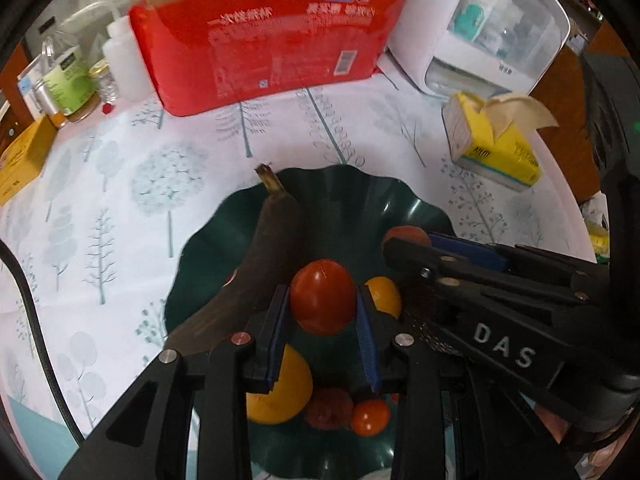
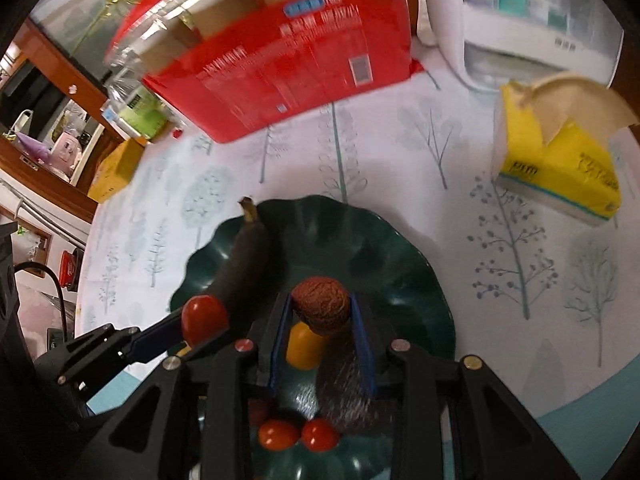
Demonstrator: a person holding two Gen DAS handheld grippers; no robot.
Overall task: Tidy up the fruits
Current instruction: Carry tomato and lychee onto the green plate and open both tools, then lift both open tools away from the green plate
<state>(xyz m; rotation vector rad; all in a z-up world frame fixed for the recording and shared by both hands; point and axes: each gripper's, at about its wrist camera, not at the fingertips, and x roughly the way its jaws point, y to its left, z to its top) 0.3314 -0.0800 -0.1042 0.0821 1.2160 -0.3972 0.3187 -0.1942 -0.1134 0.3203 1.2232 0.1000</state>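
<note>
A dark green wavy-rimmed plate [image 1: 360, 192] [image 2: 400, 248] sits on the tree-print tablecloth. My left gripper [image 1: 323, 300] is shut on a red tomato [image 1: 322, 296] above the plate; it also shows in the right wrist view [image 2: 204, 314]. My right gripper [image 2: 320, 312] is shut on a brown rough-skinned fruit [image 2: 320, 306] above the plate; in the left wrist view the fruit [image 1: 406, 236] shows at the gripper's tip. A blackened banana [image 1: 264, 264] [image 2: 244, 256] lies in the plate with yellow fruits [image 1: 284, 392] [image 2: 304, 344], small tomatoes [image 1: 370, 416] [image 2: 278, 434] and another brown fruit [image 1: 329, 408].
A red plastic package [image 1: 264, 40] [image 2: 280, 68] stands behind the plate. A yellow tissue pack [image 1: 492, 140] [image 2: 560, 160] lies at the right, a white appliance [image 1: 500, 28] behind it. Bottles and jars [image 1: 72, 80] and a yellow box [image 1: 24, 156] stand at the left.
</note>
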